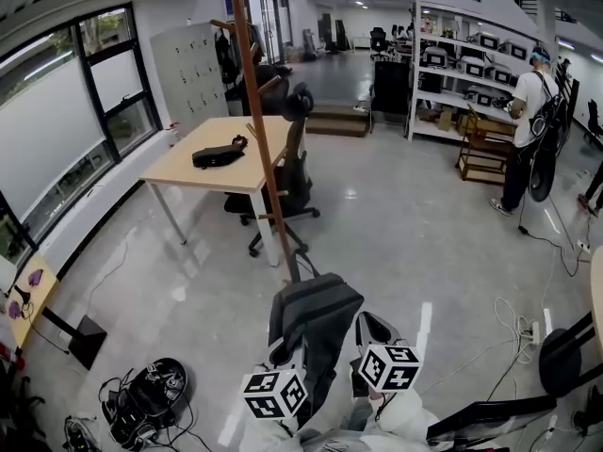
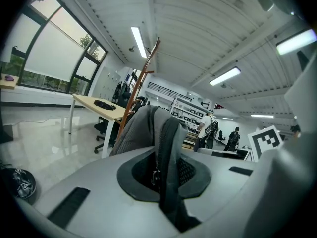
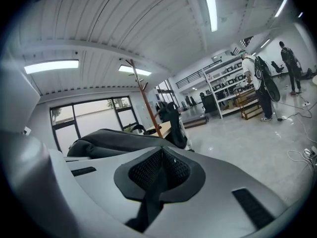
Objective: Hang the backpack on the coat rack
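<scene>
While the left gripper (image 2: 166,163) is clamped on a dark strap (image 2: 168,138) running up between its pads, the right gripper (image 3: 159,168) is clamped on a second strap (image 3: 150,195), with its mesh pads pinched together over it. Neither is empty.

Both straps belong to the backpack (image 1: 316,323). It is dark grey, held up off the floor (image 1: 424,243) between the two marker cubes, low and centre in the head view. In the right gripper view its body lies just left of the jaws.

The coat rack (image 1: 256,111) is a wooden pole with pegs. It stands upright beyond the backpack and well apart from it, at the near corner of a light wood table (image 1: 184,172).

- A black office chair (image 1: 294,185) sits just behind the pole, beside the table.
- A black pouch (image 1: 217,155) lies flat on the tabletop.
- At far right, a person (image 1: 528,125) stands near white shelves (image 1: 452,73).
</scene>
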Available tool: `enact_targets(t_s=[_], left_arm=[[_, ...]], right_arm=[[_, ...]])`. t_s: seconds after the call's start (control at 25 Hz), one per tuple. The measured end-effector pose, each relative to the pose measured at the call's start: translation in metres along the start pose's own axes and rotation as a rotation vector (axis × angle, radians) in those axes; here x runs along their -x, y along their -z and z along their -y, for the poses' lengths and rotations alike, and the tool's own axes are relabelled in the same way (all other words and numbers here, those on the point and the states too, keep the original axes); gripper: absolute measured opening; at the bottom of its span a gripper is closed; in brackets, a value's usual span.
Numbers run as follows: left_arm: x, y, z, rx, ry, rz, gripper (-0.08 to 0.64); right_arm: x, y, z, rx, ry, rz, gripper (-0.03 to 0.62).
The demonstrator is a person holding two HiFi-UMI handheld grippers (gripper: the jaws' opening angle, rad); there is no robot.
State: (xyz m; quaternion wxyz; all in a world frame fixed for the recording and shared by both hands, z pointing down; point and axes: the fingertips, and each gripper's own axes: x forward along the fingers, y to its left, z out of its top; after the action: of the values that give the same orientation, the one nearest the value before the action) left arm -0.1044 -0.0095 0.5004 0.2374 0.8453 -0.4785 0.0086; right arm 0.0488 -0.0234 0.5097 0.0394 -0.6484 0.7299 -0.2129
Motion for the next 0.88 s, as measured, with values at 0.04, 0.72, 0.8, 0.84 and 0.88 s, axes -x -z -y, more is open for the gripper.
enact_targets(t_s=[0.04, 0.72, 0.8, 0.84, 0.88], left_arm=[[-0.006, -0.001, 0.000, 0.001, -0.003, -0.002, 0.023], [-0.128, -0.037, 0.007, 0.025, -0.045, -0.021, 0.023], [-0.143, -0.043, 0.008, 0.028, -0.049, -0.018, 0.023], [-0.150, -0.046, 0.008, 0.030, -0.052, -0.015, 0.023], [-0.157, -0.048, 0.007, 0.031, -0.054, -0.013, 0.023]], right_arm=[[-0.006, -0.001, 0.003, 0.000, -0.002, -0.008, 0.013], [-0.107, -0.057, 0.065, -0.003, -0.030, -0.056, 0.012], [-0.122, -0.067, 0.070, 0.001, -0.039, -0.054, 0.012], [-0.129, -0.071, 0.073, 0.003, -0.044, -0.053, 0.013], [-0.136, -0.075, 0.076, 0.003, -0.049, -0.054, 0.012]])
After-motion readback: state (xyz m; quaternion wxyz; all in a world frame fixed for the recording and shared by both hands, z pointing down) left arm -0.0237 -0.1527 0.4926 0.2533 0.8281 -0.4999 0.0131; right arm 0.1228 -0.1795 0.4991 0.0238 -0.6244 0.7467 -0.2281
